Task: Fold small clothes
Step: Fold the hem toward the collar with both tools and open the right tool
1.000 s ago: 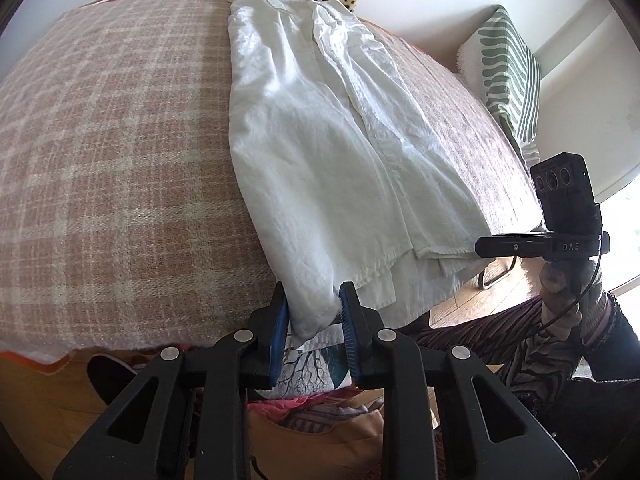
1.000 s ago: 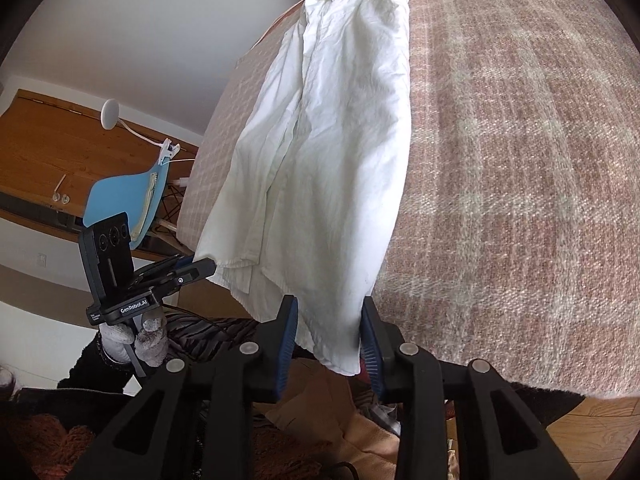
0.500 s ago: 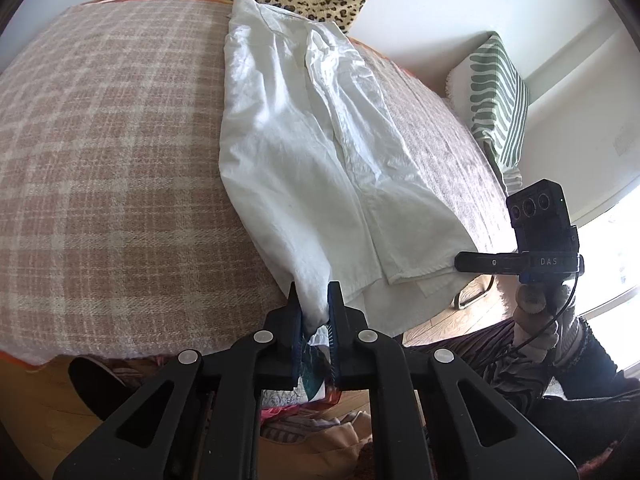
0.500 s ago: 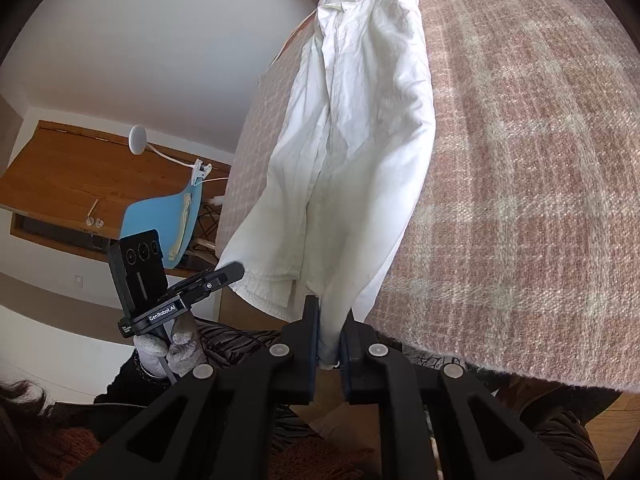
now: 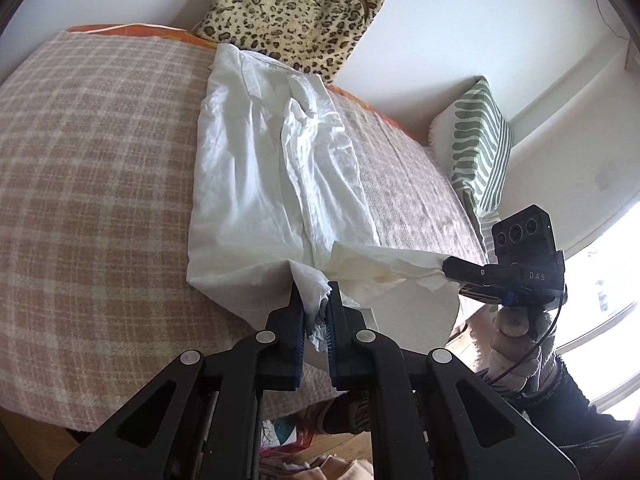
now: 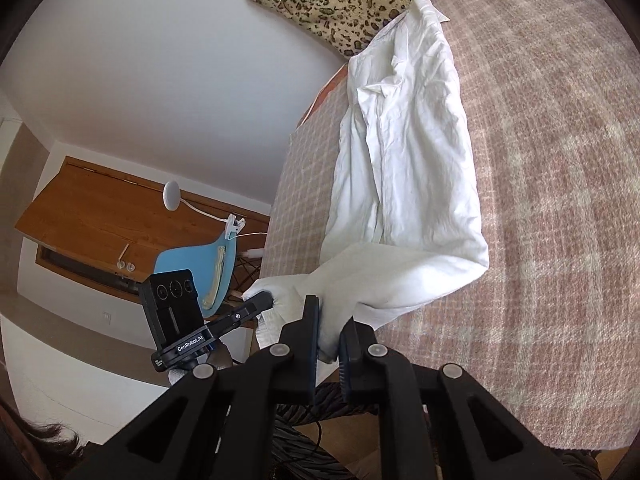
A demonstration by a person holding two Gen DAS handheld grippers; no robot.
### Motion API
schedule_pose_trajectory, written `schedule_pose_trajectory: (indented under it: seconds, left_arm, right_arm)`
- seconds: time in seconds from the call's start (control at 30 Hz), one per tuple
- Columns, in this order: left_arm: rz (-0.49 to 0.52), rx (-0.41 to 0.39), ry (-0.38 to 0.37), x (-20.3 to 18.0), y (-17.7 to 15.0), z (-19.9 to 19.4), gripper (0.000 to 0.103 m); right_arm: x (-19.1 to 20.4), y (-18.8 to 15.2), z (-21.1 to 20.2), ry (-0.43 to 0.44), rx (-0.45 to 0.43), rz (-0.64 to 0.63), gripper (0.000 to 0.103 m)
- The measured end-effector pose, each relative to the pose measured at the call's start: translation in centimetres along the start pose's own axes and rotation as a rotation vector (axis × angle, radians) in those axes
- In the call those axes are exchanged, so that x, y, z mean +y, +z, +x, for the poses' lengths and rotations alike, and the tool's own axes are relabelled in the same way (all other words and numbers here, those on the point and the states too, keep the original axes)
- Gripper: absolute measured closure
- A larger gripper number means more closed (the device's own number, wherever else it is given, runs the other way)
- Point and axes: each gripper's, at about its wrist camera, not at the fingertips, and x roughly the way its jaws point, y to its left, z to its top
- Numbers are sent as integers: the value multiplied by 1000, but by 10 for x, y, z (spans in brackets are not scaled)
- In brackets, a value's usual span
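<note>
While the crumpled white cotton shirt [image 5: 256,168] lies along the pink plaid blanket [image 5: 88,184], we pinch its hem at the near edge, left gripper [image 5: 316,312] and right gripper [image 6: 330,340] both clenched on it.

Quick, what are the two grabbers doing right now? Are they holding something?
Left gripper: closed, holding the bottom edge of the white shirt.
Right gripper: closed, holding the shirt's bottom edge too.

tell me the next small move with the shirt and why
Probably carry both corners together up and over toward the collar, then lay them down. Both the left gripper and the right gripper are shut on the hem of the shirt, which is lifted and curling off the bed; the upper half lies flat.
</note>
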Motion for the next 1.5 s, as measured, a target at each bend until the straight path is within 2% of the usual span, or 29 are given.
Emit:
schedule_pose_trajectory:
  seconds: [0.1,0.27,0.5,0.77,0.9,0.93,1.0,1.03,1.07,1.17,1.23,1.33,1.5]
  left_arm:
    - [-31,-21,-5,7,18,6,96]
    - [-40,-50,33,16,47,23,96]
    - [-95,-49,88,41,78,52,96]
    - [-111,-30,119,57,95,78,96]
    - [-57,-30,155,52,97,84,96]
    - [-56,-28,156,52,97,85,96]
    - [-69,-31,161,54,98,84,96]
    - [-77,-37,161,56,99,82,94]
    - [-85,-50,161,57,100,80,93]
    - [-95,-93,169,58,105,69,87]
    - [-85,-136,189,56,107,58,83]
    - [-61,-167,187,52,108,46,83]
    - [24,-161,190,36,96,39,83]
  right_arm:
    - [-1,16,4,-16,-8,-7,97]
    - [-11,51,14,-26,-26,11,97]
    - [-45,91,37,-51,-44,112,97]
    - [-75,110,57,-85,-36,203,97]
    - [-81,113,59,-75,-40,232,96]
    - [-83,113,59,-65,-41,247,92]
    - [-87,112,55,-49,-41,274,90]
    - [-87,111,51,-47,-50,277,86]
    - [-85,112,47,-53,-69,270,77]
    - [-78,114,29,-74,-113,242,59]
    - [-67,115,17,-92,-155,191,59]
    - [-31,109,13,-188,-185,-5,60]
    - [41,75,51,-293,-103,-407,67]
